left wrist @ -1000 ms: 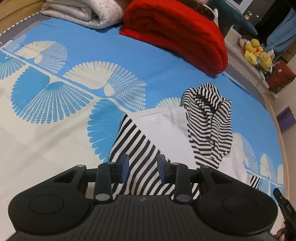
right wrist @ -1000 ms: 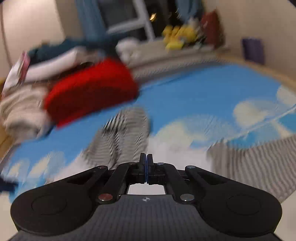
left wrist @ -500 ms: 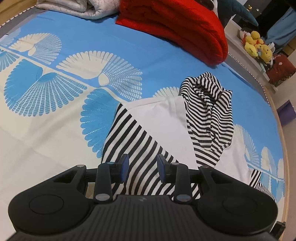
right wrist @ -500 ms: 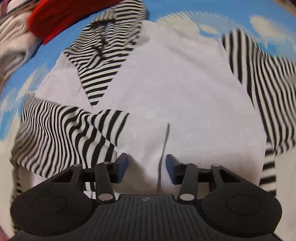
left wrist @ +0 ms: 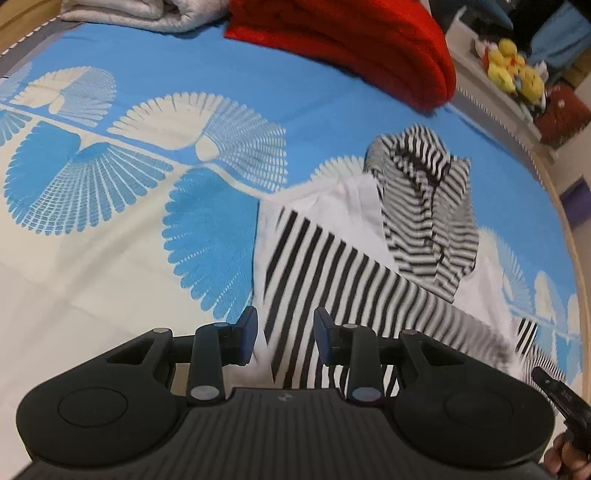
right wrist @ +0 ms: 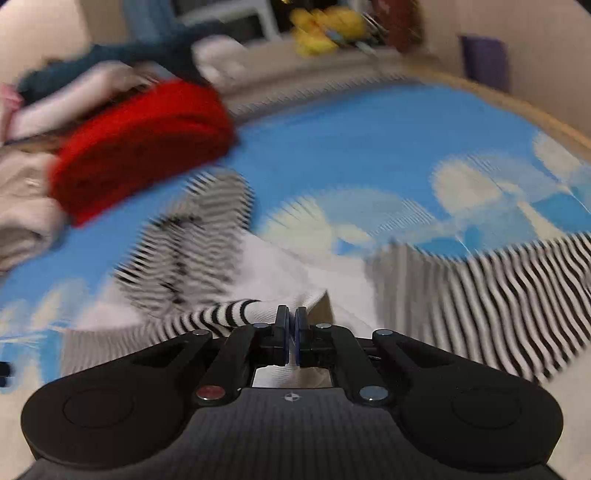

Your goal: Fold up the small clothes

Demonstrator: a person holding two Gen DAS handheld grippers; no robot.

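Spread across the bed [left wrist: 110, 258], a blue and cream fan-print cover, reaching out to the wooden rim on the far right edge. Piled along the far edge: a rolled red blanket [left wrist: 351, 44], a pale folded quilt [left wrist: 122, 14] toward the far left corner, and yellow plush toys [left wrist: 517, 74] on a ledge beyond (off the bed altogether).

Lying toward the right edge of the bed, the task's piece: a small white hooded top [left wrist: 351, 206] with striped hood and sleeves, one striped sleeve [left wrist: 314, 277] drawn across the white front.

Left gripper [left wrist: 284, 336] spread wide, hovering over that crossed sleeve, grasping nothing. Right gripper [right wrist: 290, 336] clenched on the ribbed white cuff [right wrist: 266, 310] of the other sleeve, lifted off the body.

Likely trouble: a thin pinch on the cuff slipping loose mid-swing (heavy blur in the right view suggests speed), or the pull dragging the whole top askew, since nothing pins it down. Also possible: the bunched hood left crooked, making the fold lumpy. Nothing standing between the grippers and the top; blanket near the hood, yet apart.
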